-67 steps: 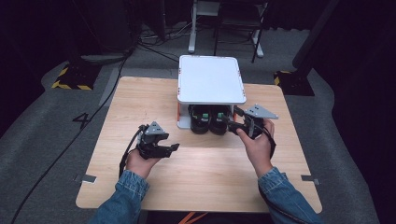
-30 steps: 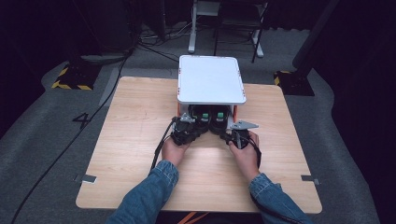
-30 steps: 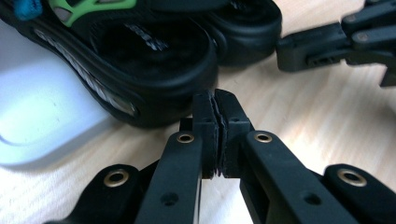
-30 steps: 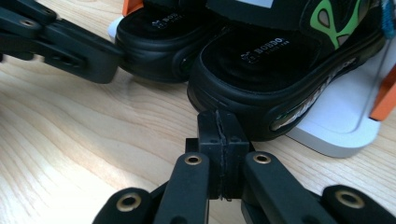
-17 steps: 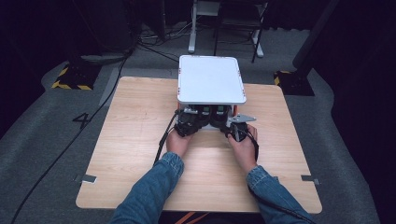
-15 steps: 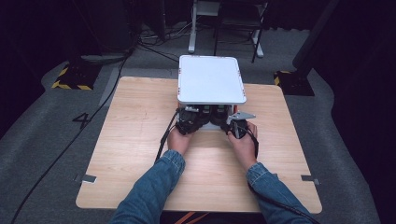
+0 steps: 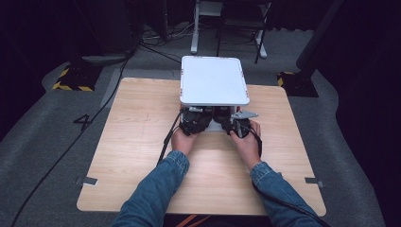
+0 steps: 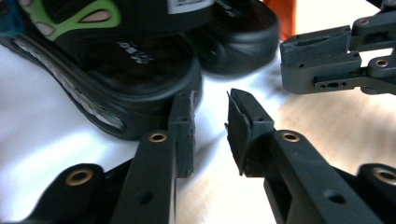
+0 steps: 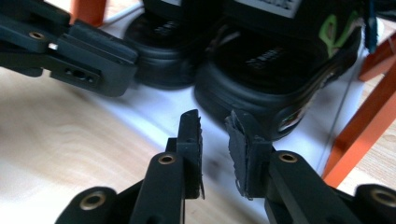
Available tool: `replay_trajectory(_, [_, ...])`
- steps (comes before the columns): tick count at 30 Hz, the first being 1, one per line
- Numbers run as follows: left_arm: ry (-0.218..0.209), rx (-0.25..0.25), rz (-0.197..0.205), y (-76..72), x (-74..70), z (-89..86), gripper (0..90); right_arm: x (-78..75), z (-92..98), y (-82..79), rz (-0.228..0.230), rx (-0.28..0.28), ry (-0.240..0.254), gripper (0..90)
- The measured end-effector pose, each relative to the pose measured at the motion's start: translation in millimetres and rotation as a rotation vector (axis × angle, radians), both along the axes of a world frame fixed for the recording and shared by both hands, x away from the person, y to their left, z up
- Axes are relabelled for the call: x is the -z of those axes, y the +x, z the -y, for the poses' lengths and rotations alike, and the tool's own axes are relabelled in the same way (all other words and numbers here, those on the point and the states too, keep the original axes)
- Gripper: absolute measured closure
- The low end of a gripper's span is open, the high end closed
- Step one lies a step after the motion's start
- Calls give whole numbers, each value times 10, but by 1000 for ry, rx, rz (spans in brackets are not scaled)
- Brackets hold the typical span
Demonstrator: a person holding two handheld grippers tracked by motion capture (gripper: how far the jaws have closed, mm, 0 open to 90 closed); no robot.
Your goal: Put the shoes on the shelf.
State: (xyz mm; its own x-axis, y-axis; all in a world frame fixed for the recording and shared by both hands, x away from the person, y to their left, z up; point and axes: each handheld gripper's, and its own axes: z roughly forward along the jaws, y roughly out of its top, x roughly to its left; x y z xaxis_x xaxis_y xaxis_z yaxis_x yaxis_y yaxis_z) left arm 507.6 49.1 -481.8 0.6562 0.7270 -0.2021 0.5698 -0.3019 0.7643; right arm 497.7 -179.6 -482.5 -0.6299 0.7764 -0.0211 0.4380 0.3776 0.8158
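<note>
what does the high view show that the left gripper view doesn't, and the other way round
The high view takes in the white rack top, the whole wooden table and the person's denim sleeves. The left gripper view looks under that top: a black sandal with a green patch, a second black sandal beside it, and a close look at the left tool, jaws apart and empty. Both include the two tools, the right tool too, and the table's wood.

the person is wearing blue denim sleeves [image 7: 156, 189]; black cables [image 7: 166, 142] are trailing from the brass-screwed black left gripper [image 8: 210, 130].
</note>
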Motion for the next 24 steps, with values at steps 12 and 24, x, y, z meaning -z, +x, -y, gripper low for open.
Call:
replay_trajectory(12, [-12, 87, 127, -820, -546, -150, 548, -573, 232, -515, 84, -87, 104, 485])
replay_trajectory(24, [62, 118, 119, -1211, -824, -646, 345, -878, 757, -798, 48, -80, 130, 325])
